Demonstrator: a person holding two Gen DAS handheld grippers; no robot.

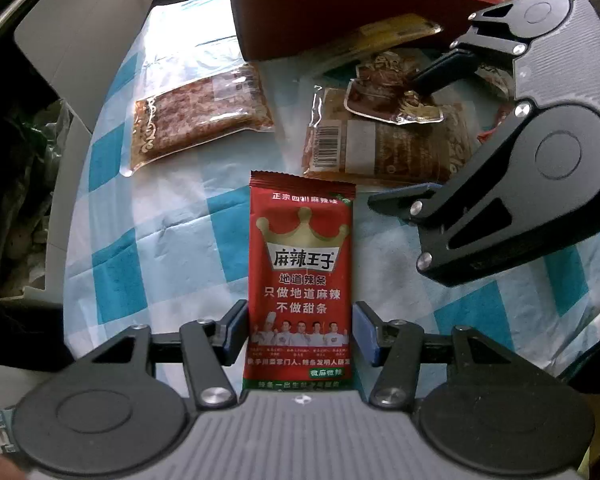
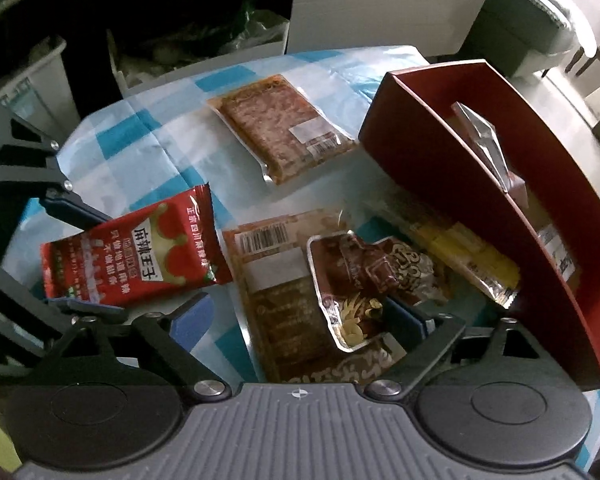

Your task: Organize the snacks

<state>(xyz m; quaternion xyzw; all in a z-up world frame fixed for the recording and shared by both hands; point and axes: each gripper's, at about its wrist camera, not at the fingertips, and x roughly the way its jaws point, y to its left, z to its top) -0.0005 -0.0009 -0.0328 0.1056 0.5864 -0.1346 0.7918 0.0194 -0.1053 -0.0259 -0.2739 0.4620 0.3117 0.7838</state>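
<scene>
A blue-and-white checked cloth (image 1: 172,240) covers the table. The left gripper (image 1: 300,330) clamps a red snack packet (image 1: 300,280), long axis running straight out between its jaws. The right gripper (image 2: 296,316) stands wide open over brown packets (image 2: 356,276), grasping nothing.

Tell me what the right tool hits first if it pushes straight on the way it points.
Most likely the small brown foil packet between the right tool's open fingers, lying on the large barcode pouch. Depth is hard to judge.
</scene>
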